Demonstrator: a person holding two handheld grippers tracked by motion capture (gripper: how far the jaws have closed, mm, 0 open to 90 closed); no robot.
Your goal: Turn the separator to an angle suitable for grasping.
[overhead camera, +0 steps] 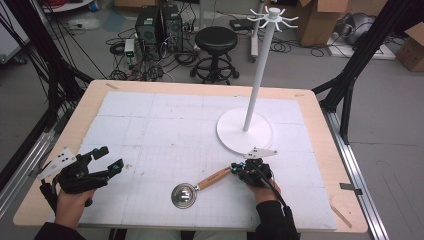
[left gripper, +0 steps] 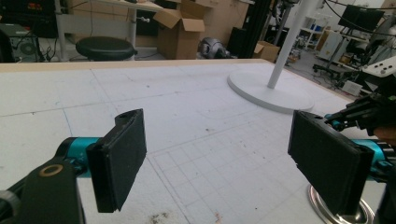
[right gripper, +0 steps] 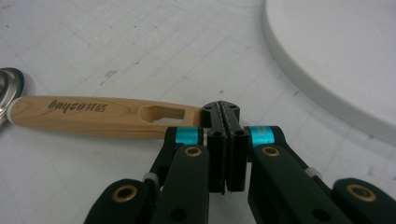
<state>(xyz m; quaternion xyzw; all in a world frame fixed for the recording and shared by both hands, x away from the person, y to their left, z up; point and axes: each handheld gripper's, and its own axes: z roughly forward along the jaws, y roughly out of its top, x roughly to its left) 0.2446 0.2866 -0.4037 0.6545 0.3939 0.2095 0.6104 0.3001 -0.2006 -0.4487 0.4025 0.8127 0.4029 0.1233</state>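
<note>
White gridded sheeting covers the bench (overhead camera: pixel 165 107); a metal ladle (overhead camera: pixel 184 195) with wooden handle lies near its front edge. Left hand-held gripper (left gripper: pixel 219 161) gapes wide. Right hand-held gripper (right gripper: pixel 225 112) is pressed together at the handle's (right gripper: pixel 93 114) slotted end.

Wooden-handled metal ladle (overhead camera: pixel 192 190) flat on table

Black stool (overhead camera: pixel 216 40) behind table, cardboard boxes (overhead camera: pixel 320 20) far right, PC towers (overhead camera: pixel 159 25) w/ cables.

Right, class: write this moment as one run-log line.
left claw: open, above mat | right claw: shut at ladle handle's end | ladle: flat on mat | stand: upright, untouched
</note>
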